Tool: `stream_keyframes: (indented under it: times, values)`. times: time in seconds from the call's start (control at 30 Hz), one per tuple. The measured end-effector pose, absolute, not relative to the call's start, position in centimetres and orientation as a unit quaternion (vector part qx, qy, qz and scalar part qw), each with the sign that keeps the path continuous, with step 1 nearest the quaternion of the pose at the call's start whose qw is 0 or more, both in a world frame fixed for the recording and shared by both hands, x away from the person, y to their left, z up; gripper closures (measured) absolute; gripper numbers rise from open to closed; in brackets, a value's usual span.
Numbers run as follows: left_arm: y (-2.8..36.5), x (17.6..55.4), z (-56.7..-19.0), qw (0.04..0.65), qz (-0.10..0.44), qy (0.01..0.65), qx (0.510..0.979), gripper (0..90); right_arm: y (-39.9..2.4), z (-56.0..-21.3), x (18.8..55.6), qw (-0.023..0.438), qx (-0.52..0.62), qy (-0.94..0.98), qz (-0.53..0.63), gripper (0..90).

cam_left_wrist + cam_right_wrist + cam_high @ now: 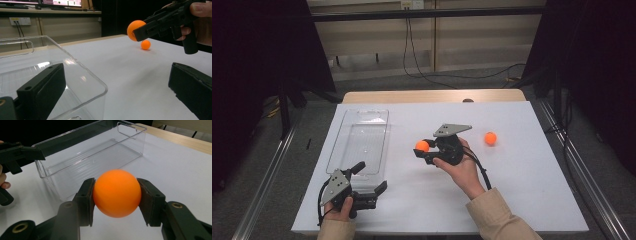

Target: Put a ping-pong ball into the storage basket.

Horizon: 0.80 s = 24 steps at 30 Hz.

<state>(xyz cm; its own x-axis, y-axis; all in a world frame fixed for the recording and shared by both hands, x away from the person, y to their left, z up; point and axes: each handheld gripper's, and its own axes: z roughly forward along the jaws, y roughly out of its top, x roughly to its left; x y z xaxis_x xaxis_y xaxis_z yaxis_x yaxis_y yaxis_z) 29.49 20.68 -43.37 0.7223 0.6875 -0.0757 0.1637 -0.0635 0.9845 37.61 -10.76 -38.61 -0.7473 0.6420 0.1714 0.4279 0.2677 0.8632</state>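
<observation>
- Grip: the right gripper point(426, 149) has its 2 jaws clamped on an orange ball point(117, 193), 1 pad on each side across the widest part. That hold looks secure, since a round, smooth ball would likely squirt out if pinched off-centre.
- Height: in the left gripper view the held ball point(135, 29) hangs clear above the white table point(522, 175), so it can probably travel without rolling or dragging.
- Direction: the right gripper view looks past the ball at the clear plastic bin point(82, 160), which lies empty and open-topped; I judge it to be where the ball is headed.
- Bin: seen from above, the bin point(360, 141) lies lengthwise at the left half of the table, near both hands, an easy drop target.
- Left gripper point(368, 181): its jaws stand apart with nothing between them, waiting at the near end of the bin, 1 jaw just beside the bin's wall.
- Second ball point(490, 138): it rests on the table to the right of the right hand, well apart from the bin, probably next for collection.
</observation>
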Motion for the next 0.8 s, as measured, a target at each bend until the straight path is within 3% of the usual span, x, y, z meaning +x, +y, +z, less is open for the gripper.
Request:
stream_keyframes:
  times: [0.8]
  values:
    - [20.68, 29.49, -43.38, 0.613, 0.213, 0.305, 0.697, 1.0, -10.38, -38.26, 37.85, 0.108, 0.336, 0.788, 0.504, 51.1]
